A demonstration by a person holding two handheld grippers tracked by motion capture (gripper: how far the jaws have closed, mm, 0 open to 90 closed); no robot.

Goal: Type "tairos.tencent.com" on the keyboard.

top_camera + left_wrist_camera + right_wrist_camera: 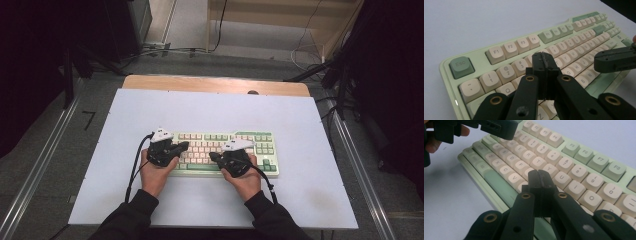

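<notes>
High view showed a pale green keyboard (225, 152) lying on the white table top (150, 107), a little nearer the person's edge than the middle. The left gripper (184, 145) hung over the keyboard's left end and the right gripper (214, 156) over its lower middle, tips pointing toward each other and near but apart. In the left gripper view its jaws stood pressed together with nothing between them, above the number row near the 3 key (521, 65). In the right gripper view the jaws were likewise together and empty, over the letter keys; whether either tip touched a keycap could not quite be told.
</notes>
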